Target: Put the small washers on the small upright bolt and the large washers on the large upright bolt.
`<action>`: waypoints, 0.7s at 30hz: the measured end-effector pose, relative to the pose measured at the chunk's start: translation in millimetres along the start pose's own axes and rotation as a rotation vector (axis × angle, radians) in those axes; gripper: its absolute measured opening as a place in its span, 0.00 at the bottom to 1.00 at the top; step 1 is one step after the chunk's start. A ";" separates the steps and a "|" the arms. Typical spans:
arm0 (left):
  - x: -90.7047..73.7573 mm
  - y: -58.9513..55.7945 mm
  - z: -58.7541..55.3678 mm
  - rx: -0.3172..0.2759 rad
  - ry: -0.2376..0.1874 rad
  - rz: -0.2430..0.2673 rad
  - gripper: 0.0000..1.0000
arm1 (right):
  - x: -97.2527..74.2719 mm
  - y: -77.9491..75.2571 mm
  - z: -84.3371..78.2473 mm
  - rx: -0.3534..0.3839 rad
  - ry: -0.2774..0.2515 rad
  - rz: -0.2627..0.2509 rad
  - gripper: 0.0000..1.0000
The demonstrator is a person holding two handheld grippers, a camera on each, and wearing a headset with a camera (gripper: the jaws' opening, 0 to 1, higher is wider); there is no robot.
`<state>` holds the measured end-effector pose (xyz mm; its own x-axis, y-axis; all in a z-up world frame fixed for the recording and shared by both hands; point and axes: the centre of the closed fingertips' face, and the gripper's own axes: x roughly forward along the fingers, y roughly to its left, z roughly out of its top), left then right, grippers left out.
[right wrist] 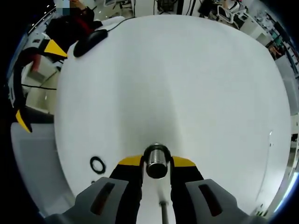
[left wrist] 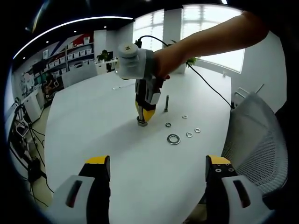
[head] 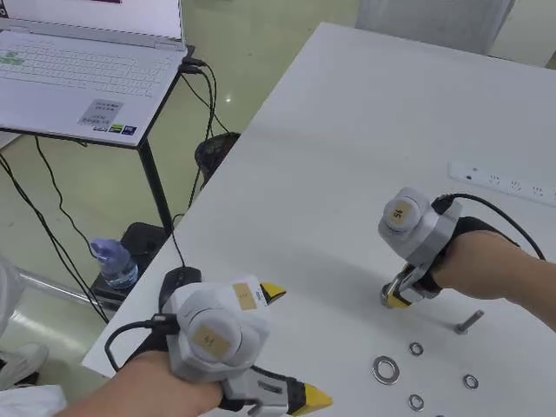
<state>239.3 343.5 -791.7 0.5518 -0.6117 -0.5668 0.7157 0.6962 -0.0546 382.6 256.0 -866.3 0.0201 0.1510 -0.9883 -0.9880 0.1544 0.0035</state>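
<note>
At the left, the left tool [head: 294, 346] is held over the near edge of the counter [head: 347, 156], its jaws wide apart and nothing between them. Further right, the large bolt [left wrist: 141, 122] is stood on the counter, clamped between the closed jaws of the right tool [head: 398, 295]. Just beside it, one large washer [head: 386, 370] and several small washers [head: 416, 348] are seen lying loose and flat. Farthest right, the small bolt [head: 469, 322] is stood upright, bare. No washer is seen on either bolt, so the task is judged barely begun; every washer is left to be placed.
</note>
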 end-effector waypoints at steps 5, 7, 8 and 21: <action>-0.4 -1.4 2.1 0.000 -0.013 -0.005 0.86 | 2.5 0.8 -0.1 -0.001 0.002 -0.006 0.22; -1.0 -1.5 2.0 0.003 -0.010 -0.009 0.86 | 3.7 1.9 0.1 0.001 0.006 -0.006 0.22; -1.0 -2.0 3.1 -0.001 -0.017 -0.012 0.86 | 3.6 1.6 1.4 0.002 0.000 -0.008 0.22; -2.4 -7.1 3.3 -0.009 -0.013 -0.035 0.83 | 2.3 2.0 4.0 -0.002 0.000 -0.018 0.23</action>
<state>234.3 338.8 -787.2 0.5322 -0.6401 -0.5541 0.7306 0.6779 -0.0814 381.4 260.5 -868.0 0.0383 0.1484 -0.9882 -0.9878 0.1549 -0.0150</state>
